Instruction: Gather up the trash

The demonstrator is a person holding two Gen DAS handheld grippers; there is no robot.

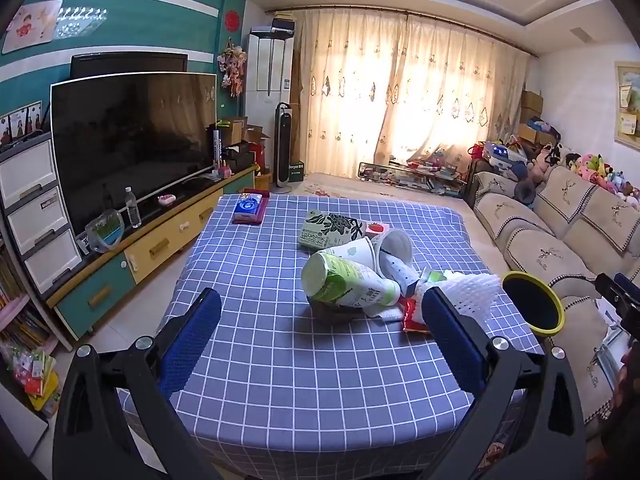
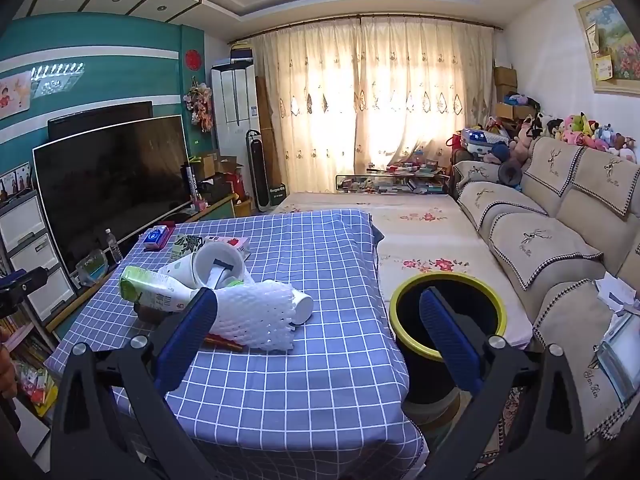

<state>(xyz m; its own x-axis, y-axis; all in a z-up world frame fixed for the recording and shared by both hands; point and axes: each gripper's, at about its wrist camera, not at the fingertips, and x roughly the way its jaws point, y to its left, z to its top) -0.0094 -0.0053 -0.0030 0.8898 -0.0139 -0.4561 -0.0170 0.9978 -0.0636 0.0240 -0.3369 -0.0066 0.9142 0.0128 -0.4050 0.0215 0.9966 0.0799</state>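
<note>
A heap of trash lies on the blue checked tablecloth (image 1: 280,380): a green and white bottle (image 1: 344,284) on its side, tipped paper cups (image 1: 394,248), a white foam net (image 1: 468,292) and a red wrapper (image 1: 414,314). My left gripper (image 1: 320,320) is open just short of the heap, nothing between its fingers. In the right wrist view the foam net (image 2: 256,316) sits over a cup, with the bottle (image 2: 156,290) behind. My right gripper (image 2: 320,320) is open above the table's right edge. A black bin with a yellow rim (image 2: 446,320) stands beside the table.
A tissue pack (image 1: 248,206) and a green patterned carton (image 1: 332,230) lie farther back on the table. A television (image 1: 132,136) on a low cabinet stands to the left. A beige sofa (image 2: 560,248) runs along the right, with a flowered rug (image 2: 420,240) between.
</note>
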